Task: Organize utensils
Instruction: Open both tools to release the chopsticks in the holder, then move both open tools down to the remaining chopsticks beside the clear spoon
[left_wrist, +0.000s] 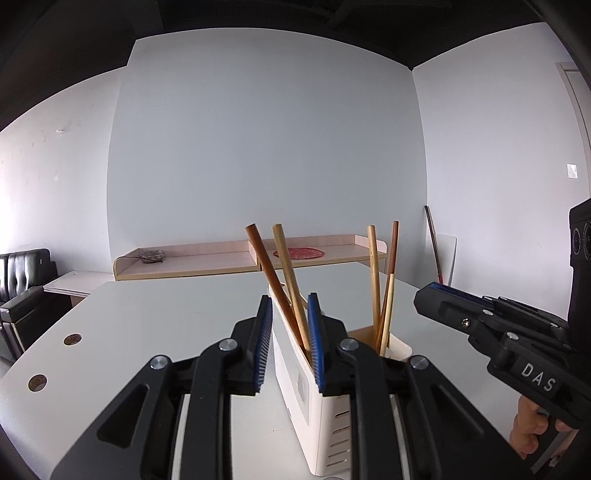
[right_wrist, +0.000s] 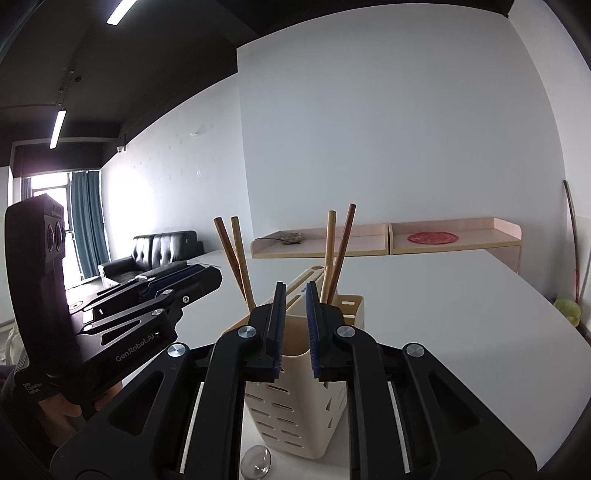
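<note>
We see the cream utensil holder (left_wrist: 317, 398) on the white counter (left_wrist: 166, 321), just ahead of our left gripper (left_wrist: 288, 306), whose fingers stand slightly spread, pinching nothing. The chopsticks (right_wrist: 236, 258) rise just beyond our right gripper (right_wrist: 295, 291), its fingers parted and empty.

A cream utensil holder (right_wrist: 295, 391) with slotted walls stands on the white counter (right_wrist: 461, 314). The right claw (right_wrist: 295, 317) hovers at the holder's near top edge, its blue-padded jaws a little apart with nothing pressed between them. Two wooden sticks (right_wrist: 236, 258) lean out of the holder's left compartment, and two more (right_wrist: 336, 251) cross each other in its right one. Left of the holder the left claw (right_wrist: 207, 277) points toward it, held by a hand (right_wrist: 66, 406). A clear glass dome (right_wrist: 256, 459) lies on the counter before the holder's foot.
</note>
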